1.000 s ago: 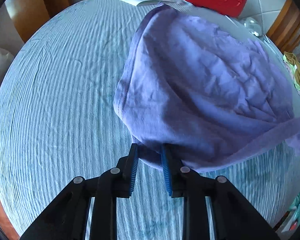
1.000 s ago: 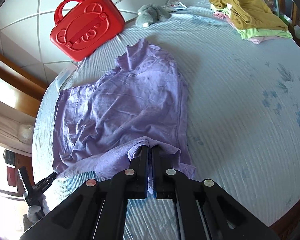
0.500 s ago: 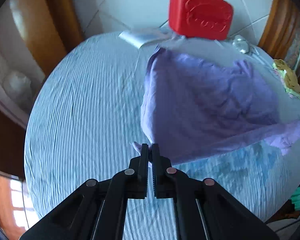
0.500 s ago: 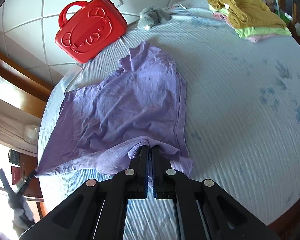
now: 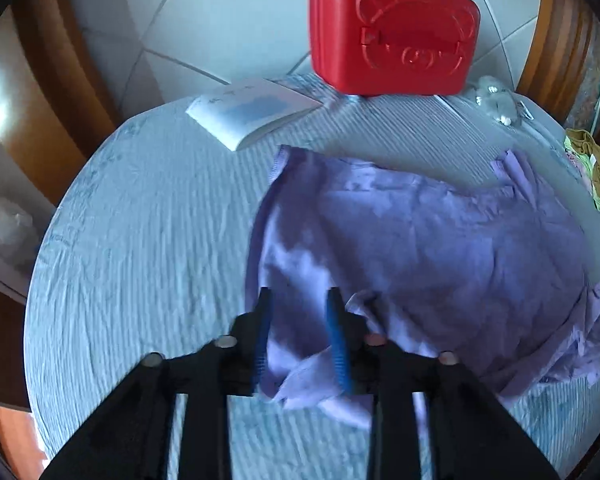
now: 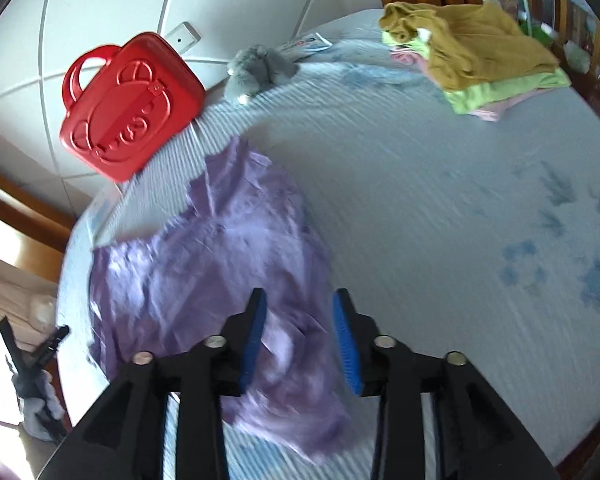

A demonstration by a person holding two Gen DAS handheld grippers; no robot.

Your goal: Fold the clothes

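A purple shirt [image 5: 420, 248] lies rumpled on the light blue bedspread [image 5: 140, 240]; it also shows in the right wrist view [image 6: 204, 264]. My left gripper [image 5: 298, 300] is open above the shirt's near left corner, with loose cloth lying below the jaws. My right gripper [image 6: 298, 300] is open above the shirt's near right corner, holding nothing. The left gripper [image 6: 40, 356] shows small at the far left of the right wrist view.
A red bear-embossed case [image 5: 392, 28] leans on the tiled wall at the back. A white booklet [image 5: 252, 110] lies near it. A grey plush toy [image 6: 260, 68] and a stack of folded clothes [image 6: 480, 52] sit at the far side of the bed.
Both grippers were shut on the shirt's hem, stretching it between them. Now both have opened and let go, and the hem has dropped in loose folds on the bed.
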